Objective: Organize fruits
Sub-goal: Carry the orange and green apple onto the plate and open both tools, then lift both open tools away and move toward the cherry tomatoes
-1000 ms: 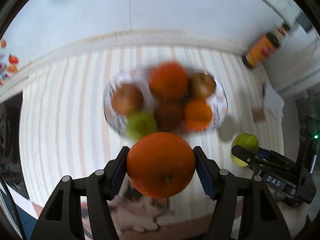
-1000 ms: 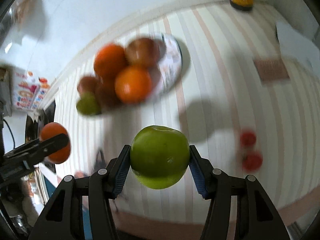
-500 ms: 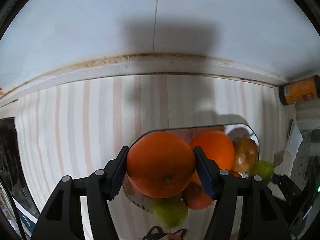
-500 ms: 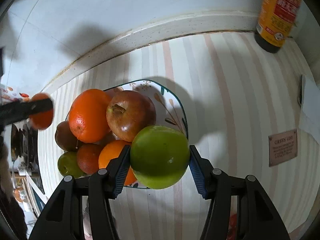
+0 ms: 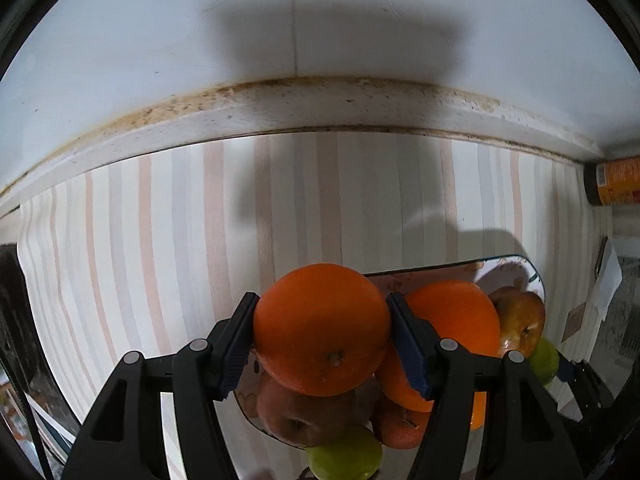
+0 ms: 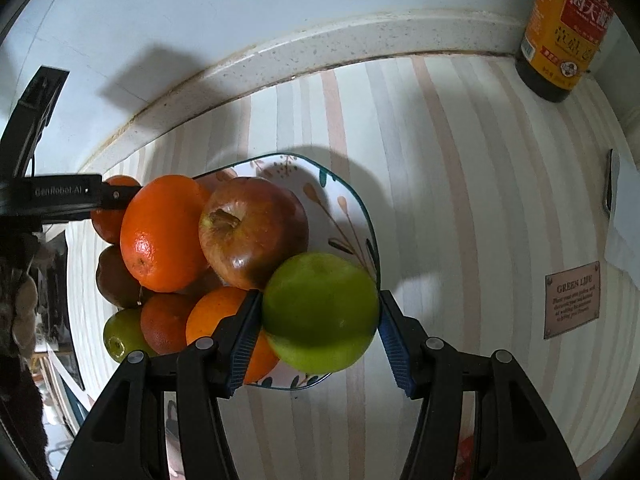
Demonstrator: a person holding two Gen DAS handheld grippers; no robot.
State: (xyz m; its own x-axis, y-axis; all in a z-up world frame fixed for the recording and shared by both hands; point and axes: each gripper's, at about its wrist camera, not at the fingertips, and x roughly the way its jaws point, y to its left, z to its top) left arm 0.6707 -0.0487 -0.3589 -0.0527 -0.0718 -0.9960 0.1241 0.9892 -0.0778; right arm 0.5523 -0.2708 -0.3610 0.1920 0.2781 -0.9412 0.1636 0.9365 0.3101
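Observation:
My left gripper (image 5: 322, 320) is shut on a large orange (image 5: 320, 332), just above the left end of the patterned plate (image 5: 512, 268). In the right wrist view it comes in from the left, at the plate's far-left side. My right gripper (image 6: 320, 304) holds a green apple (image 6: 320, 312) over the near right rim of the plate (image 6: 340, 208). Its jaws are opening, and both pads still touch the apple. Piled on the plate are an orange (image 6: 164, 232), a red apple (image 6: 252, 232), a small green fruit (image 6: 122, 334) and several more.
The plate stands on a striped cloth (image 6: 440, 160) close to the white wall ledge (image 6: 320, 52). A sauce bottle (image 6: 560, 28) stands at the back right corner. A brown label card (image 6: 572, 300) and white paper (image 6: 624, 216) lie to the right.
Both grippers have come in over the plate and lower, each still carrying its fruit. The plate's fruit now lies directly under the left gripper's orange and beside the right gripper's apple.

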